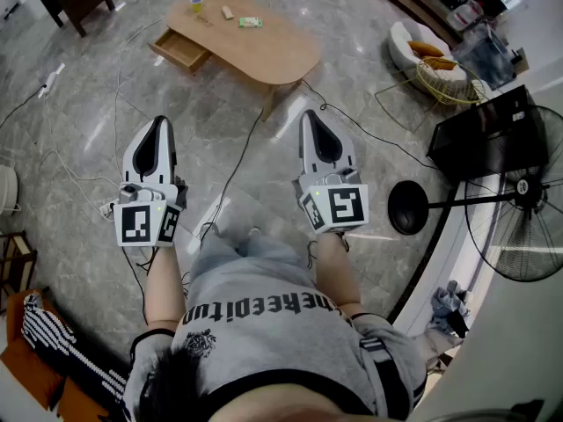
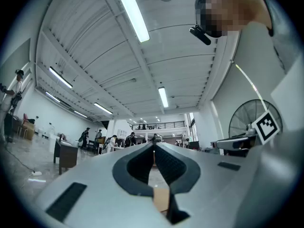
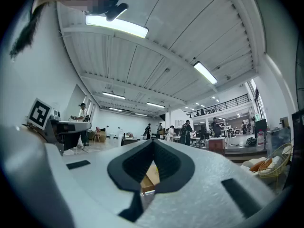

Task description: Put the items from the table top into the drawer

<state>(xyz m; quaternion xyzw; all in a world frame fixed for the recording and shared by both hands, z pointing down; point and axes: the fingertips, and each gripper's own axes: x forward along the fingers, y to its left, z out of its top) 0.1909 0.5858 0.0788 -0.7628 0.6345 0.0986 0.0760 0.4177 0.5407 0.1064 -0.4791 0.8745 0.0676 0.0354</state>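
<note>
Left tool [image 1: 159, 121] and right tool [image 1: 313, 114] pressed together, empty; table [image 1: 273, 55] well ahead; its open drawer [image 1: 180, 49] seemingly nearer the left tool.

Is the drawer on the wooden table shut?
No, the drawer stands pulled out from the side of the wooden table, with its inside showing.

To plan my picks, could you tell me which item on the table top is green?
The flat packet, rightmost in the head view; the tape roll and small block are pale.
</note>
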